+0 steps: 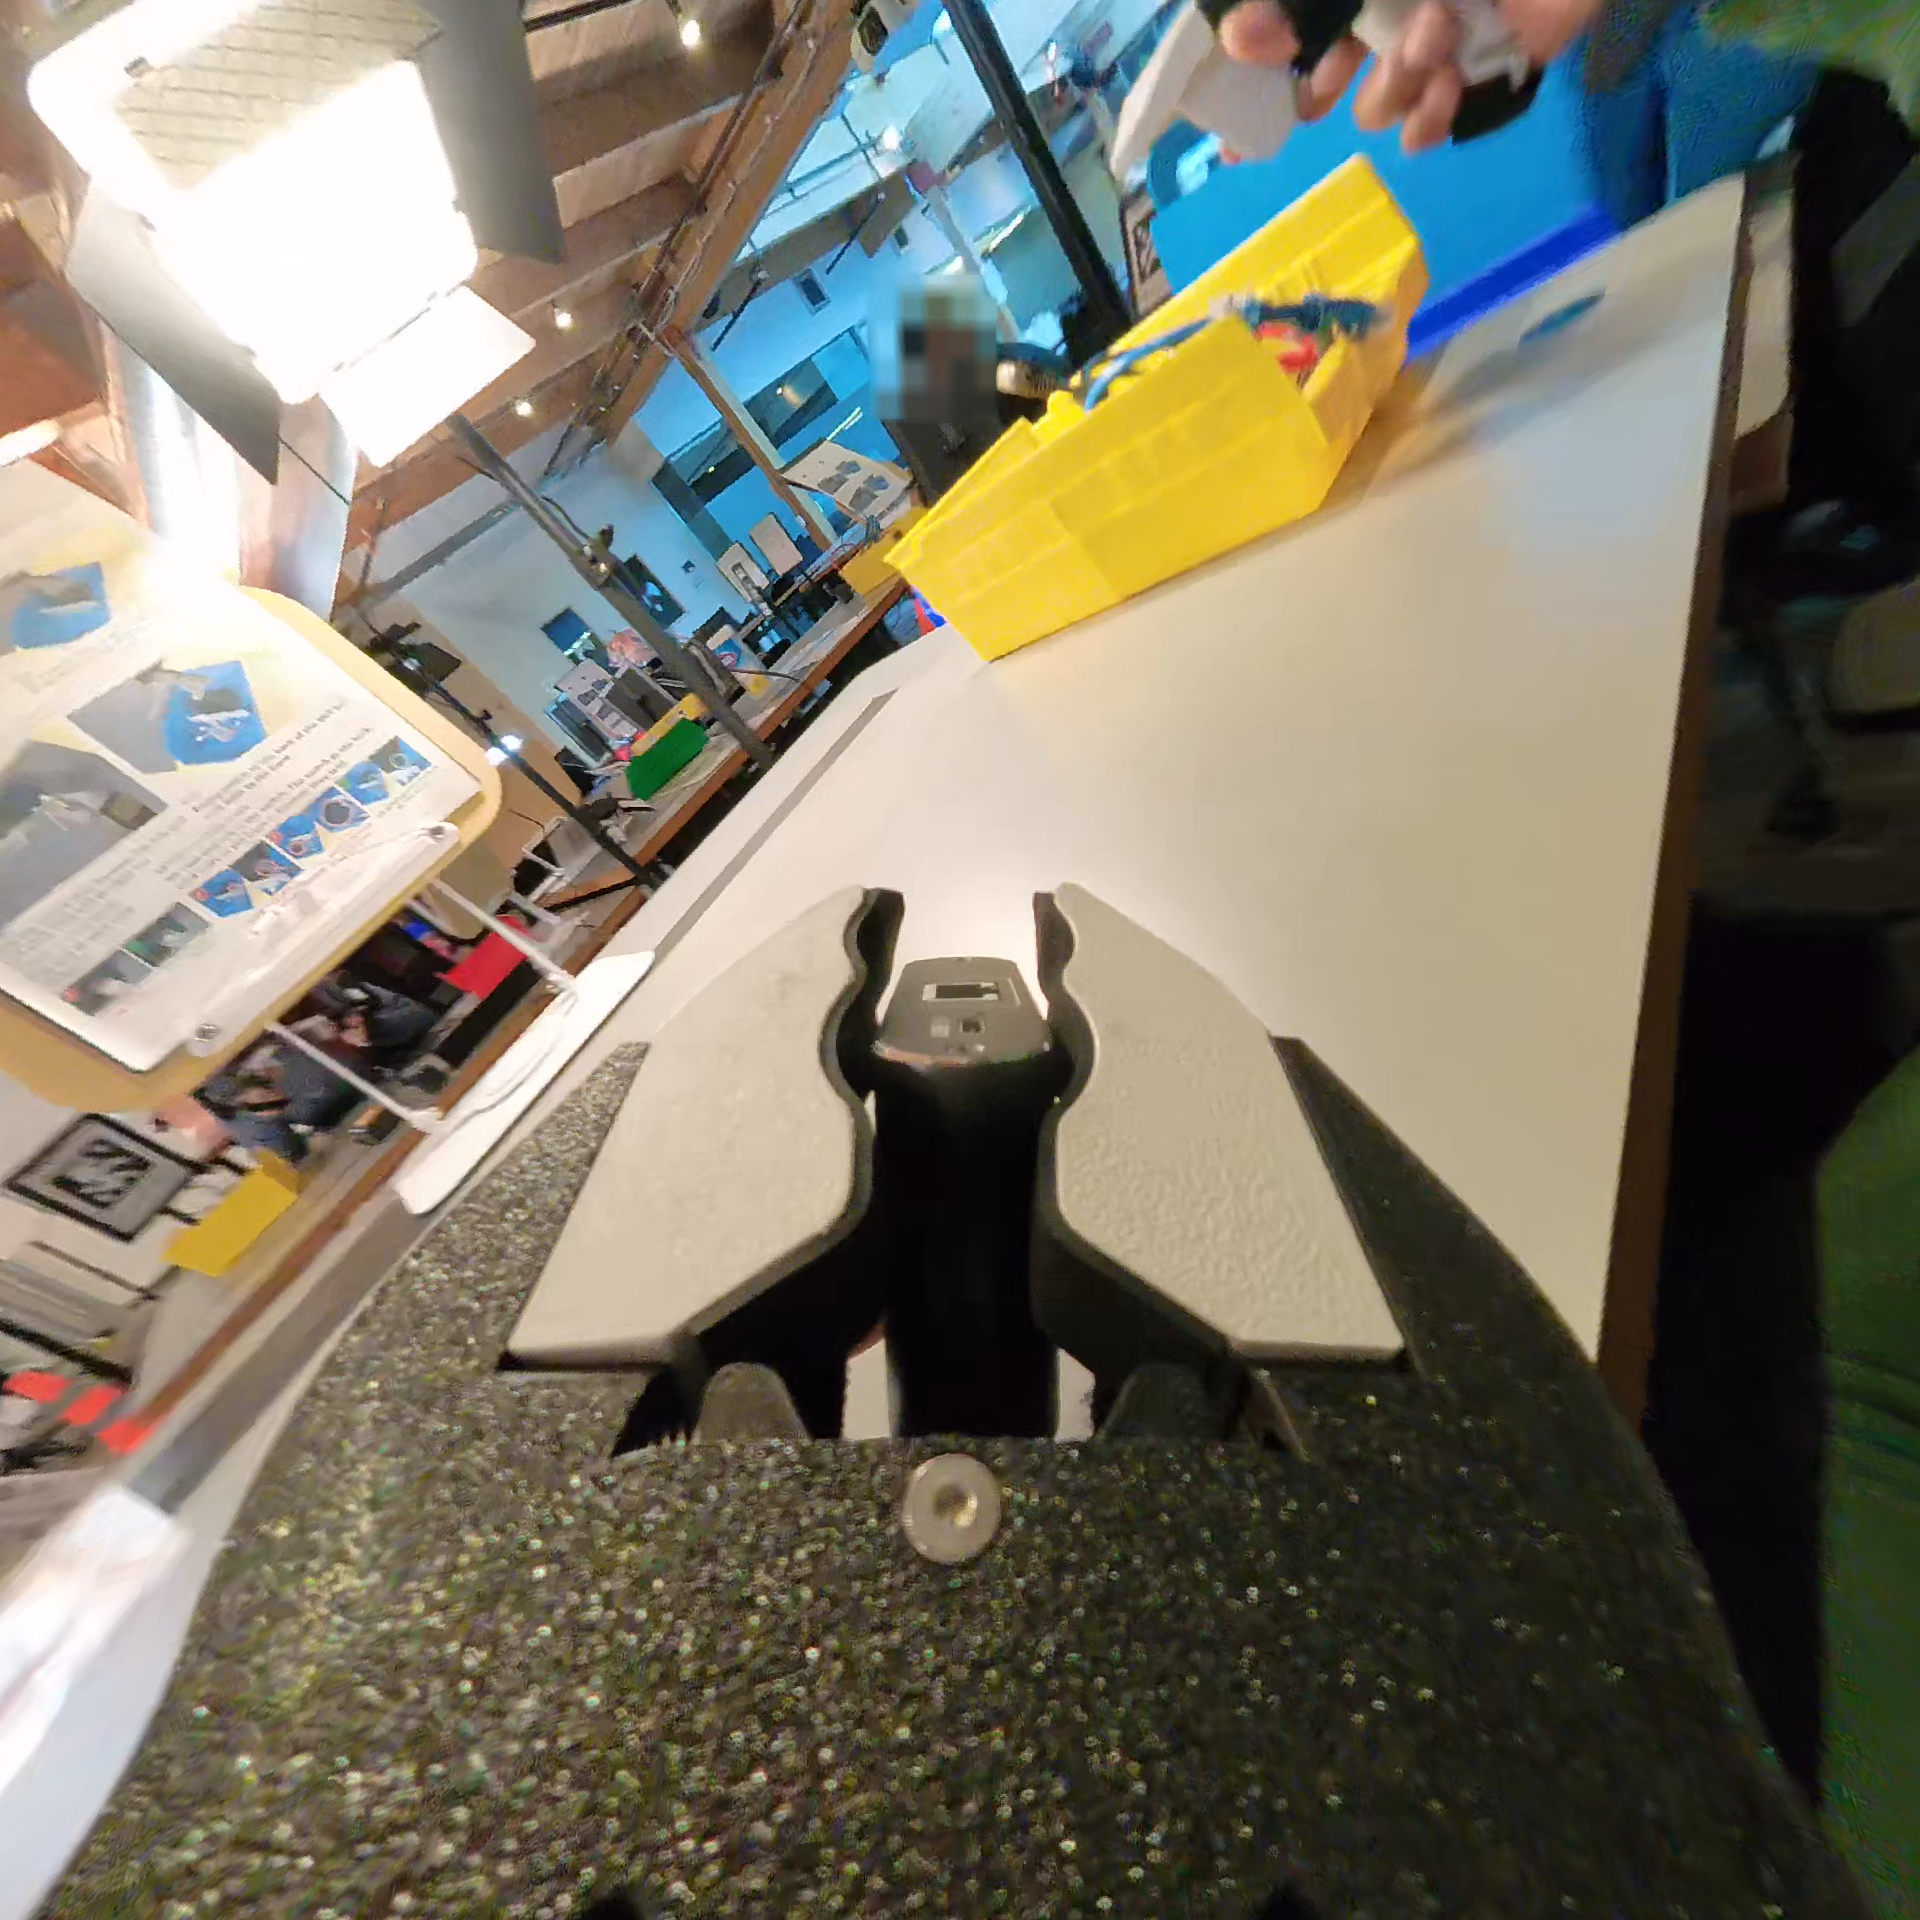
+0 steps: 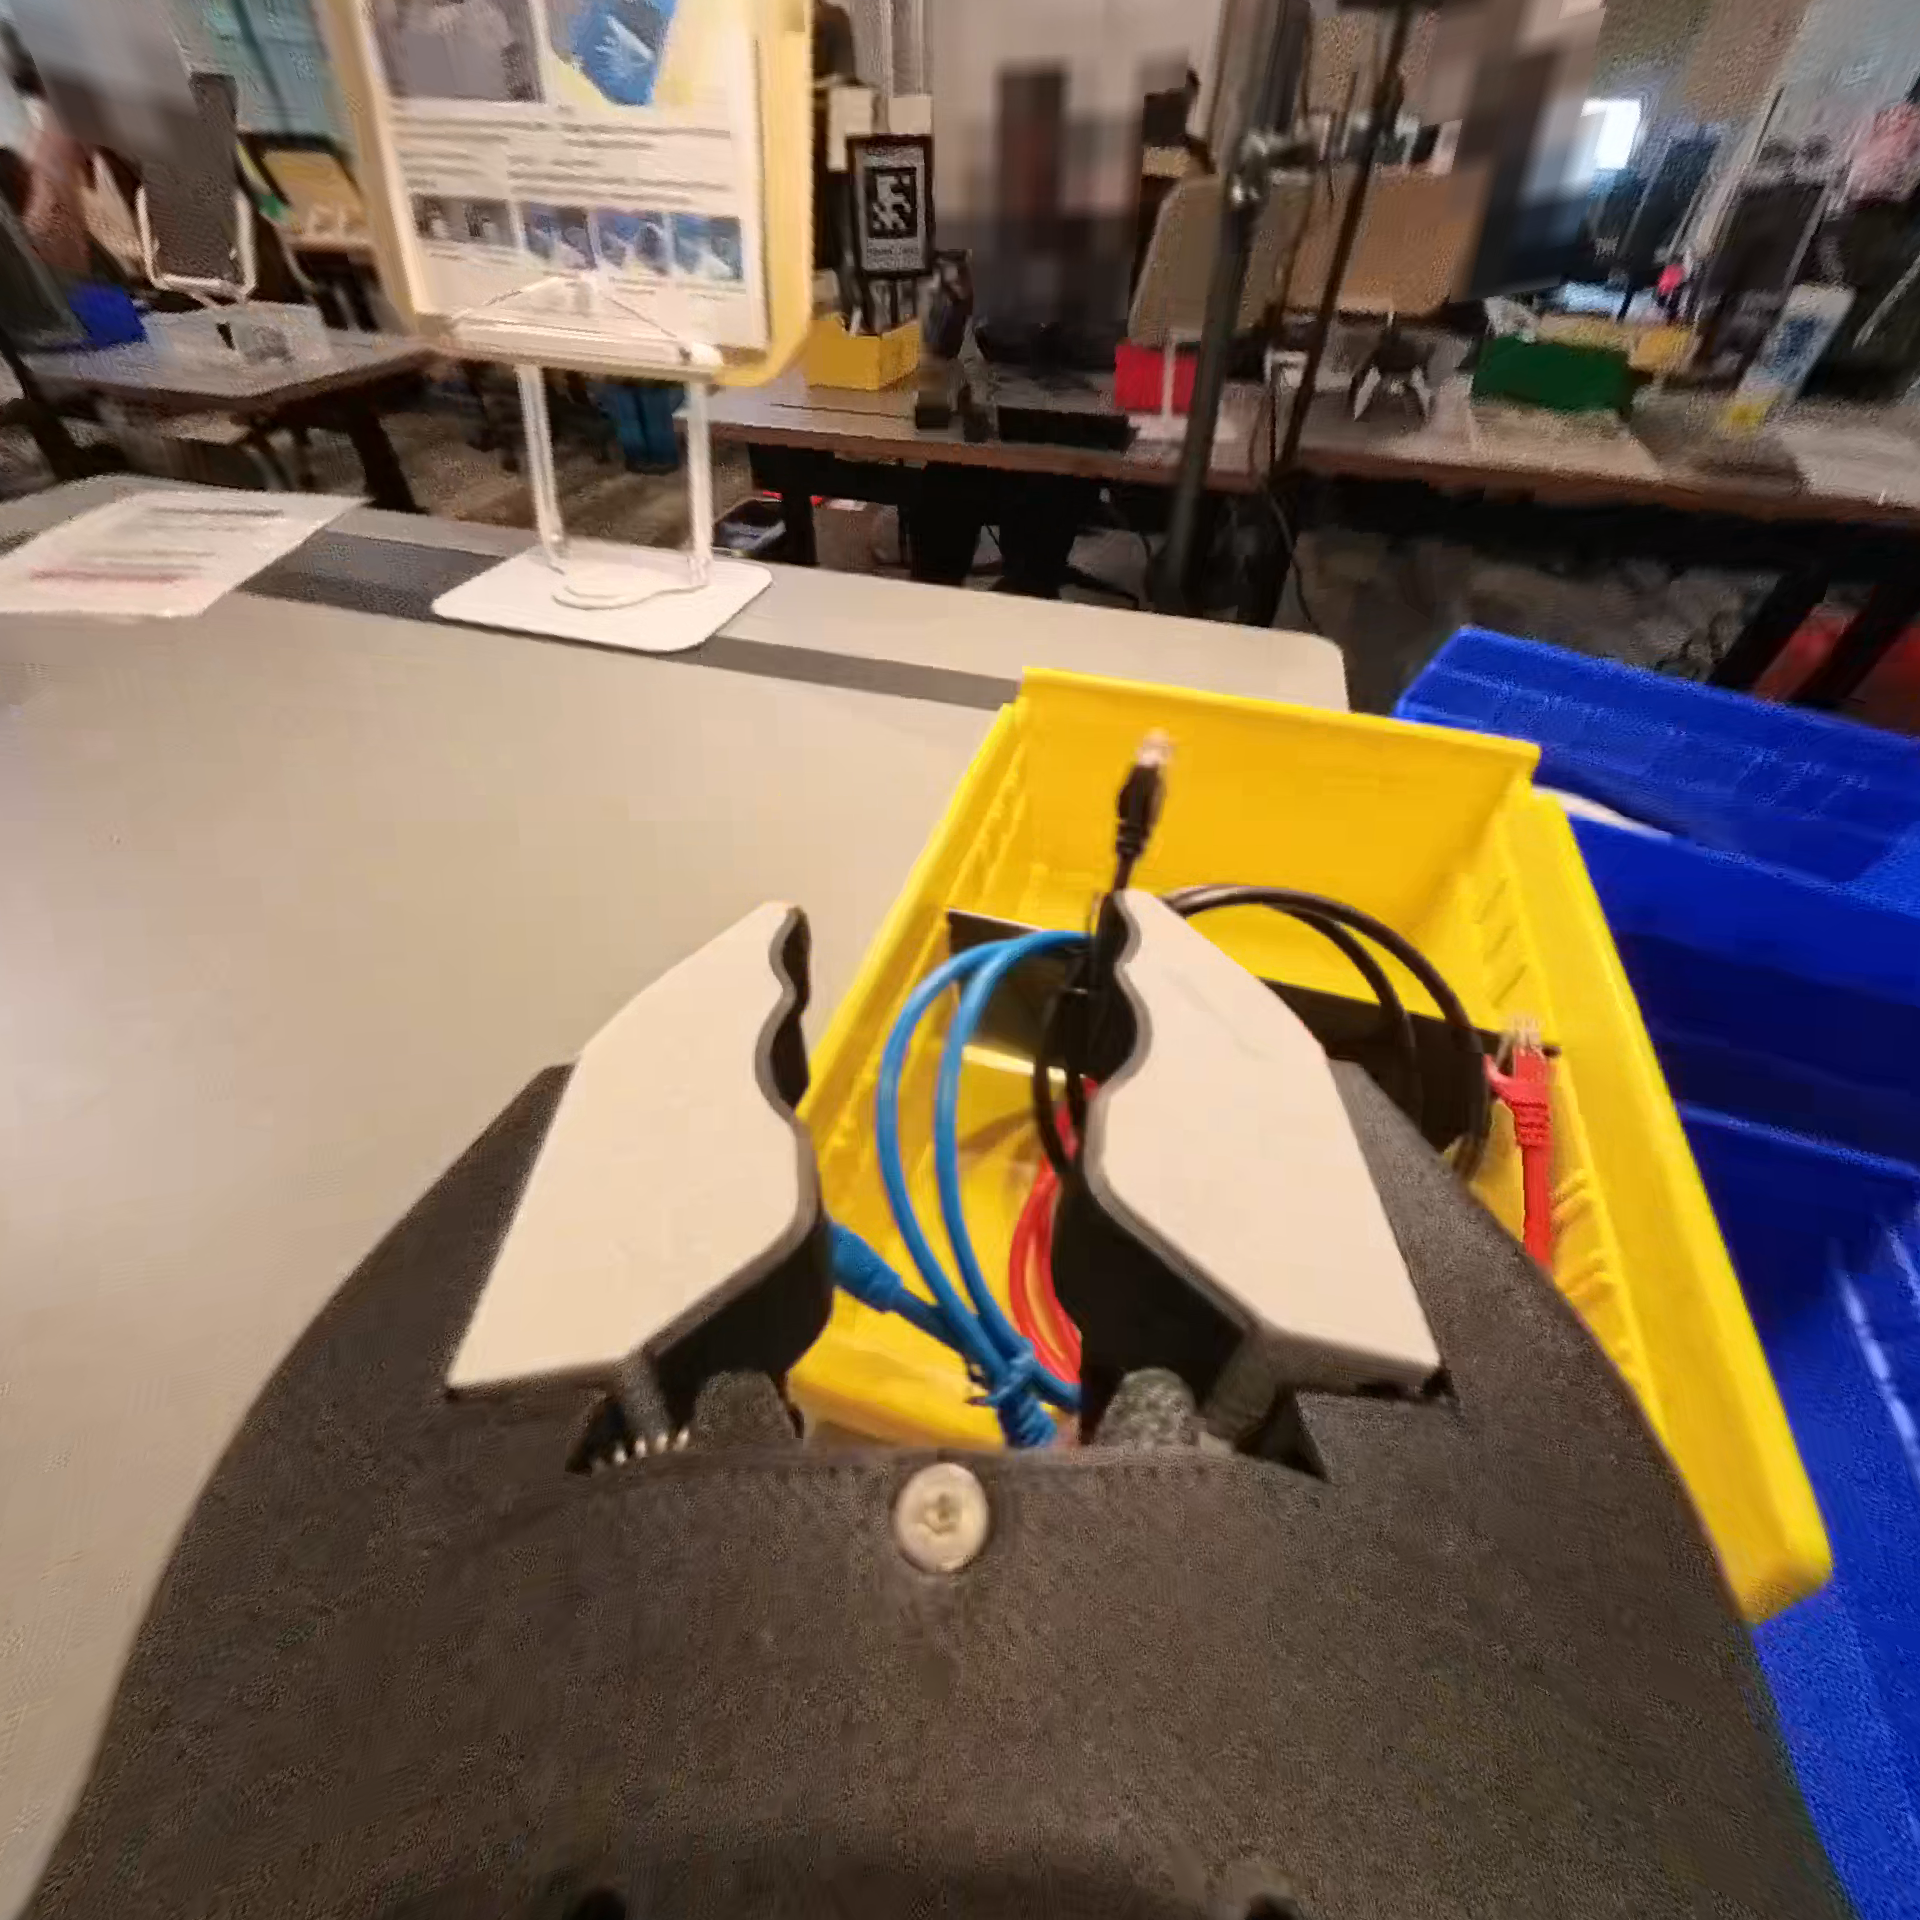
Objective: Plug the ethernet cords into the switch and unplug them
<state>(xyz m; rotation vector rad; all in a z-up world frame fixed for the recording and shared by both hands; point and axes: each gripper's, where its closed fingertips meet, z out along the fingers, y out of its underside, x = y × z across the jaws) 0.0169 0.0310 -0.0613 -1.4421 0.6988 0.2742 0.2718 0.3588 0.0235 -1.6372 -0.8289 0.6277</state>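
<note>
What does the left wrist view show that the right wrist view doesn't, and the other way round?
Only the left view: the left gripper shut on a black switch, and a person's hands at the top.

Only the right view: the right gripper, open over the bin, the black cord with its plug sticking up, the red cord, and blue bins.

Both: the yellow bin, blue cord, grey table and instruction stand.
</note>
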